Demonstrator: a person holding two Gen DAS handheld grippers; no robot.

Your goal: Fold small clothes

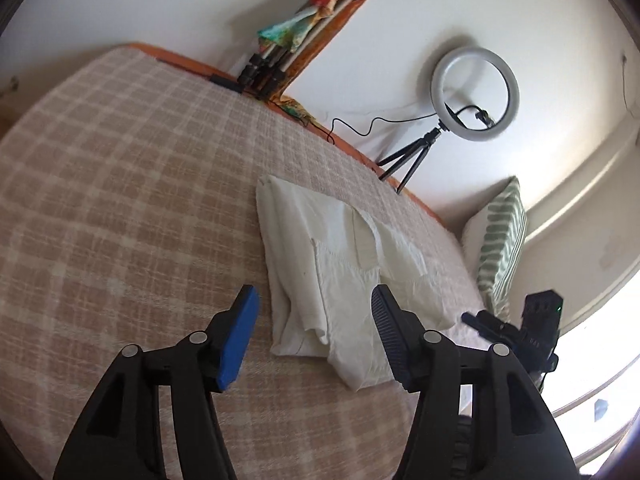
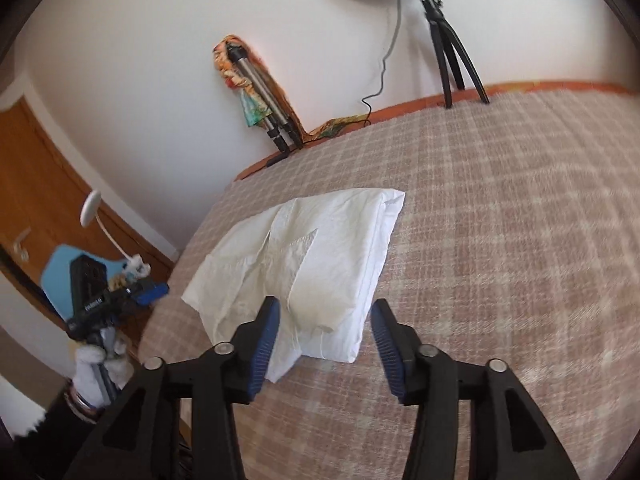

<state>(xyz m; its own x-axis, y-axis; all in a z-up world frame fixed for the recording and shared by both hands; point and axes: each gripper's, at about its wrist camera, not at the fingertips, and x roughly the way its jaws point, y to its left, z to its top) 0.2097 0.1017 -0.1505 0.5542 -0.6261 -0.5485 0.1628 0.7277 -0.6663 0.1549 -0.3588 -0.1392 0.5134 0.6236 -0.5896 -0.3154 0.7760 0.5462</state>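
Note:
A white garment lies folded into a rough rectangle on the beige checked bedspread. In the left wrist view my left gripper stands open just above the garment's near edge, its blue pads apart and gripping no cloth. The right wrist view shows the same white garment from its other side. My right gripper is open over the near corner, pads clear of the fabric. The other gripper shows at the left of that view, held by a gloved hand.
A ring light on a black tripod stands at the bed's far edge by the white wall. A folded tripod wrapped in colourful cloth leans on the wall. A green striped pillow lies to the right. A wooden door is at left.

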